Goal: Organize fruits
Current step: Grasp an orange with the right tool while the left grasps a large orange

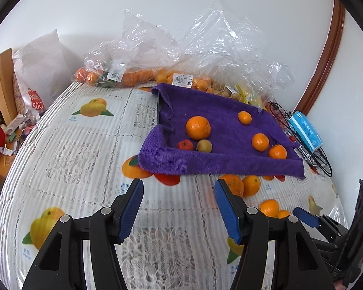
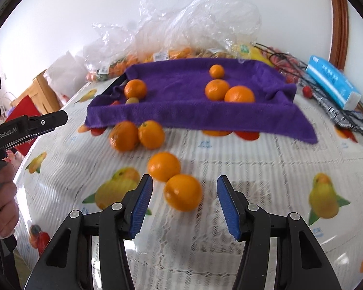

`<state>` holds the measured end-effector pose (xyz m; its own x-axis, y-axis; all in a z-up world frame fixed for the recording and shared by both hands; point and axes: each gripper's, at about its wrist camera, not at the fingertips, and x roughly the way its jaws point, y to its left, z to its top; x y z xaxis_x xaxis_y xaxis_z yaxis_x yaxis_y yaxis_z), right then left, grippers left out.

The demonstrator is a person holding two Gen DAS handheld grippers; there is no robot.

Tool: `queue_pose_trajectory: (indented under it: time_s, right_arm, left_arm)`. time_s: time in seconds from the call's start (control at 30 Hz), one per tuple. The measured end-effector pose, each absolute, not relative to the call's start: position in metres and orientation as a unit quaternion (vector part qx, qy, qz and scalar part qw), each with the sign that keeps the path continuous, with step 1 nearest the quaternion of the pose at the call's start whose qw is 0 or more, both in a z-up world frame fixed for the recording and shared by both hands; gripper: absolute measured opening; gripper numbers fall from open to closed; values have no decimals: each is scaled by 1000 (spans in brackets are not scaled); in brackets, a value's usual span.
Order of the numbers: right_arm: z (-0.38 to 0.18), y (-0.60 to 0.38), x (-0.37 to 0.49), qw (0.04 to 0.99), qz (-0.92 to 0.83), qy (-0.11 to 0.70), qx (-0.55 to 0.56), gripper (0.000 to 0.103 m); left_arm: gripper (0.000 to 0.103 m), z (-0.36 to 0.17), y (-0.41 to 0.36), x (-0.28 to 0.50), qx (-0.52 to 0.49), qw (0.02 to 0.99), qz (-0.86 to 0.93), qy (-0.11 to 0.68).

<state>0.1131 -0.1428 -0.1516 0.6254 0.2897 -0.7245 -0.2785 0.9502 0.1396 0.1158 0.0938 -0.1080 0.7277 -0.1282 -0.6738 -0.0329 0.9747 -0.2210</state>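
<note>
A tray draped with a purple towel (image 1: 230, 164) (image 2: 205, 118) holds several oranges, among them a big one (image 1: 198, 127) (image 2: 135, 89), plus a small red apple (image 1: 185, 145) and a greenish-brown fruit (image 1: 204, 145). Several loose oranges lie on the tablecloth in front of it (image 2: 124, 136) (image 2: 151, 134) (image 2: 164, 166). My right gripper (image 2: 184, 205) is open, its blue pads either side of the nearest orange (image 2: 183, 192), not touching it. My left gripper (image 1: 179, 211) is open and empty, short of the tray's front edge. The right gripper's blue fingertip (image 1: 307, 217) shows at the lower right of the left wrist view.
Crumpled plastic bags of oranges (image 1: 138, 75) (image 2: 157, 55) lie behind the tray by the wall. A blue tissue pack (image 1: 306, 130) (image 2: 332, 82) and black cables (image 2: 346, 118) sit at the right. The round table's edge (image 1: 24, 149) drops off on the left beside clutter.
</note>
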Motion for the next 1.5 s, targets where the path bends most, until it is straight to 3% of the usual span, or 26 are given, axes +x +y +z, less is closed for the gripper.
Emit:
queue_pose_trajectory:
  time_s: [0.3,0.43,1.27,1.5]
  right_arm:
    - [-165,-132,117,894,165,416,-18,49]
    - [-168,-133,123,892,163,421,-13,36]
    - [-152,-192,109,912,122,391,8,36]
    - [-153,-195,116,912,121,393,11,36]
  left_arm:
    - [59,-117,86,101,-94,920,-31,380]
    - [59,-119,76,103,-81,920,-41,382]
    - [58,-150,12,166,-32,902,-72,424]
    - [43,-153,5,170,-18,901,-71,427]
